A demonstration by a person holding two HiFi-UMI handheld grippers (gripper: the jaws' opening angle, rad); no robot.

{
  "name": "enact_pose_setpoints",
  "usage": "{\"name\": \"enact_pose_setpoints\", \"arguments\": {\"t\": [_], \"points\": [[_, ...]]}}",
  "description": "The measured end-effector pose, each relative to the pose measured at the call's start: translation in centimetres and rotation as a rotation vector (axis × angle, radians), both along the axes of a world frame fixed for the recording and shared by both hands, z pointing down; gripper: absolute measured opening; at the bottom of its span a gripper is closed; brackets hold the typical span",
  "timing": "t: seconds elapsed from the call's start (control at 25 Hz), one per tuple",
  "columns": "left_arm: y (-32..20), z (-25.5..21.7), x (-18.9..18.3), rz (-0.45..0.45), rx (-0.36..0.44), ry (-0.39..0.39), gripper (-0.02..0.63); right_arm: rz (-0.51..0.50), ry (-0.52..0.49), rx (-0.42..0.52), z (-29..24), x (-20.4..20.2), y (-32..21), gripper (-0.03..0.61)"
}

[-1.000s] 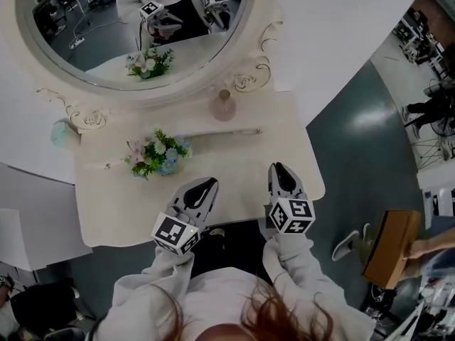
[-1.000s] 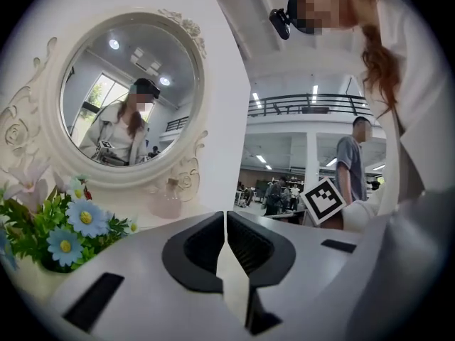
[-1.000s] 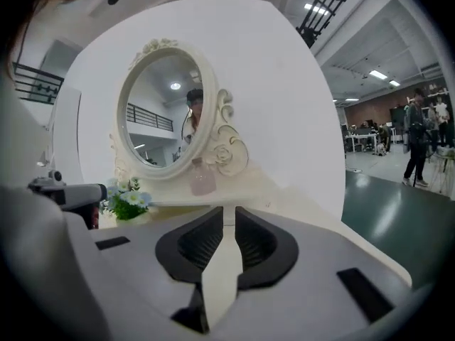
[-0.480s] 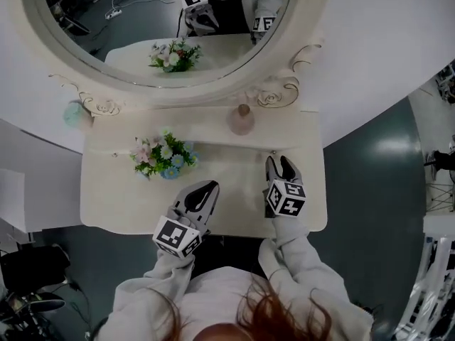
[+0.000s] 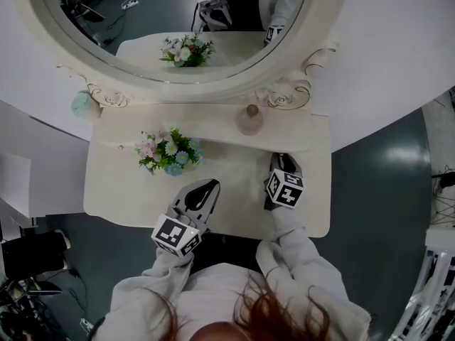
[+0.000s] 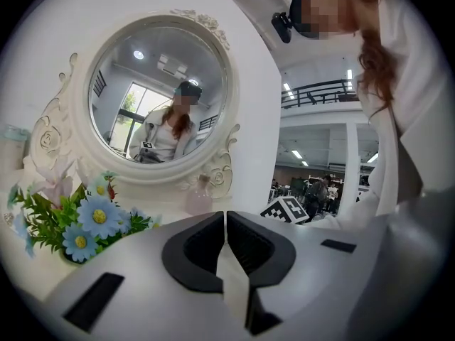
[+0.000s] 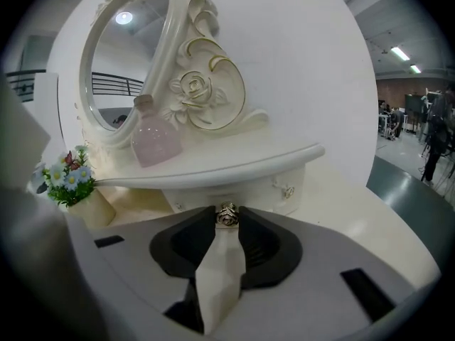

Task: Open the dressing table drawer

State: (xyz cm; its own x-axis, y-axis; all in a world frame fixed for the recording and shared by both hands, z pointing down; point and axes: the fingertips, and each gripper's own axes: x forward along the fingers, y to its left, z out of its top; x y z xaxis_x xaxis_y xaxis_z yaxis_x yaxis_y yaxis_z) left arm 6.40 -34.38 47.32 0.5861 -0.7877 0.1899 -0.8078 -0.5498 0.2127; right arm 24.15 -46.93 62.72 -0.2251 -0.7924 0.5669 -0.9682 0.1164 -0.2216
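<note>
The white dressing table [image 5: 114, 190] has a raised shelf under its oval mirror [image 5: 135, 27]. A small drawer [image 7: 274, 185] sits beneath that shelf and carries a rose-shaped metal knob [image 7: 227, 215]. My right gripper [image 5: 283, 160] reaches over the tabletop to the shelf's right part. In the right gripper view the knob lies between the closing jaws of the right gripper [image 7: 227, 219], with both pads against it. My left gripper [image 5: 207, 185] hovers over the table's front edge. Its jaws are shut and empty in the left gripper view [image 6: 225, 217].
A pot of blue and pink flowers [image 5: 168, 152] stands left of centre on the tabletop. On the shelf just behind the right gripper is a pink perfume bottle [image 5: 250, 119]. A teal object [image 5: 80, 104] sits at the shelf's left end. Dark floor surrounds the table.
My right gripper has moved forward and down across the tabletop to the shelf. My left gripper has stayed about where it was. The head view has shifted towards the mirror.
</note>
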Motion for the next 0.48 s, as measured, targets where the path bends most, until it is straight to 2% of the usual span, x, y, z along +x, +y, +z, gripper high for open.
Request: {"name": "enact_pose_setpoints", "arguments": {"t": [0.48], "points": [[0.6, -0.2, 0.4, 0.038, 0.005, 0.030, 0.025, -0.033, 0.044, 0.016, -0.3, 0.1, 2.1, 0.109]]}}
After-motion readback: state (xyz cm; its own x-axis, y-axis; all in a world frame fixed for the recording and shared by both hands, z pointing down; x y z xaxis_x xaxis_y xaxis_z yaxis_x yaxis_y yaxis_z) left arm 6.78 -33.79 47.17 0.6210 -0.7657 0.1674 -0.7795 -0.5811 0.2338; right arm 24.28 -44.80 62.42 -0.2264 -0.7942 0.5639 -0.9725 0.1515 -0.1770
